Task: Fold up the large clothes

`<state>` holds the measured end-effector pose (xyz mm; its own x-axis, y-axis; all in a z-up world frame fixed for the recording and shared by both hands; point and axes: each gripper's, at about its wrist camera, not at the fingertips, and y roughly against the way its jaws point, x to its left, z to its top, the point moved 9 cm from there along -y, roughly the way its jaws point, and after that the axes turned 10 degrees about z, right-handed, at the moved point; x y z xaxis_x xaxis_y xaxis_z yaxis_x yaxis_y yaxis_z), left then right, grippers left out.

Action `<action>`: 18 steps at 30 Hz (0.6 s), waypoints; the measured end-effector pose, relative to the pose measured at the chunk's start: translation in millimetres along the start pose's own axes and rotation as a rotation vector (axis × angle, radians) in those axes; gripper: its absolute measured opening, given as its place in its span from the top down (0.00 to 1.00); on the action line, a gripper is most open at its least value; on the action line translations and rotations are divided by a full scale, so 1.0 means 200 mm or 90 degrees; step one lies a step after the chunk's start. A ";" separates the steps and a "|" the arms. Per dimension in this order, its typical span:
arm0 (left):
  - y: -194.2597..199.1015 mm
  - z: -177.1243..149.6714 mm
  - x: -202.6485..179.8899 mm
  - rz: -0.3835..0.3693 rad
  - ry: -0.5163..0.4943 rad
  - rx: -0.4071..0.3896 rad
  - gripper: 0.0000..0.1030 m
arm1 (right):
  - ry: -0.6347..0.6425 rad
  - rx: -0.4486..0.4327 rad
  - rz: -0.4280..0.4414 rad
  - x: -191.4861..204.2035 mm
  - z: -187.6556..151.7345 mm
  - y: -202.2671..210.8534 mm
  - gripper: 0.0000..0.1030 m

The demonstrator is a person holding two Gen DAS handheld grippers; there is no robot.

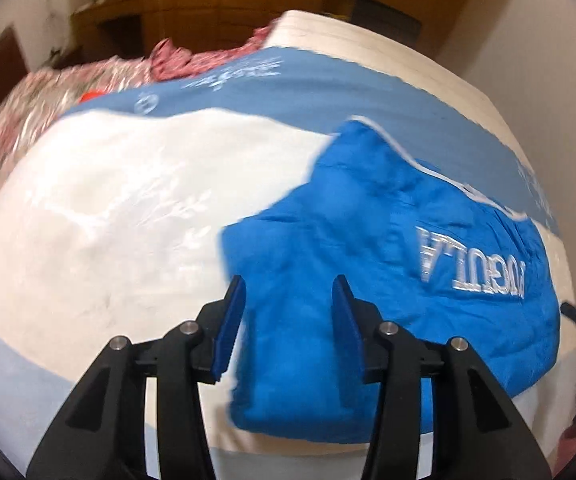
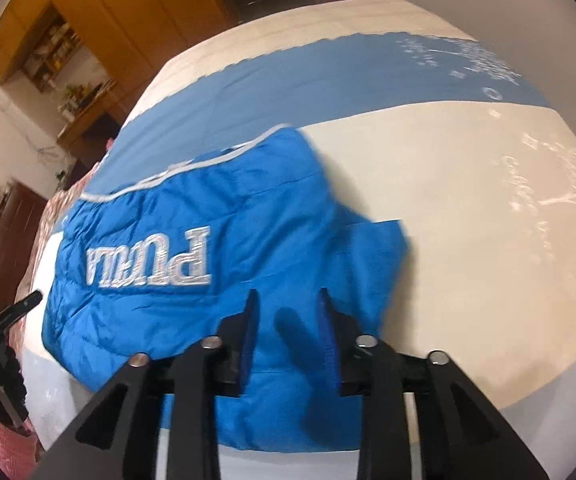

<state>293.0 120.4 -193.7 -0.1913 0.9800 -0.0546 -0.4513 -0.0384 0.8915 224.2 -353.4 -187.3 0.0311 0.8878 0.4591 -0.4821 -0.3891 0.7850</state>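
Nearest to me are my own fingers. My left gripper has its jaws parted, the blue pads standing clear on either side of a fold of the blue jacket without pressing on it. My right gripper is parted in the same way over the other end of the jacket, its pads not pinching the cloth either. Both views are blurred.

The jacket lies on the bed, a puffy bright blue garment with large white letters across it, read upside down from my side. Its near hem sits close to the bed's near edge, bunched into a thick fold under my left fingers, and a flap spreads toward the bed's right side under my right fingers. A white piped edge runs along its far side.

Under it is a white cover with a faint pattern, and beyond that a blue band of the bedding runs across. At the bed's far left corner lies a pink floral quilt. Behind the bed stand wooden cupboards against the wall.
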 end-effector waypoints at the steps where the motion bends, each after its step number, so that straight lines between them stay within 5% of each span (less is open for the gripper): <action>1: 0.00 0.00 0.03 -0.002 0.009 0.004 0.56 | -0.007 -0.002 0.000 -0.02 0.01 0.00 0.60; 11: -0.02 -0.03 -0.02 -0.020 -0.021 -0.002 0.41 | -0.054 0.022 0.055 -0.14 0.05 -0.06 0.35; 18: -0.13 -0.03 -0.03 -0.051 -0.020 0.030 0.29 | -0.091 0.054 0.110 -0.17 0.05 -0.16 0.27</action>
<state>300.2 113.3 -219.6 -0.1282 0.9854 -0.1121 -0.4219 0.0481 0.9054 247.5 -373.7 -222.9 0.0815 0.7644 0.6396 -0.4161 -0.5570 0.7188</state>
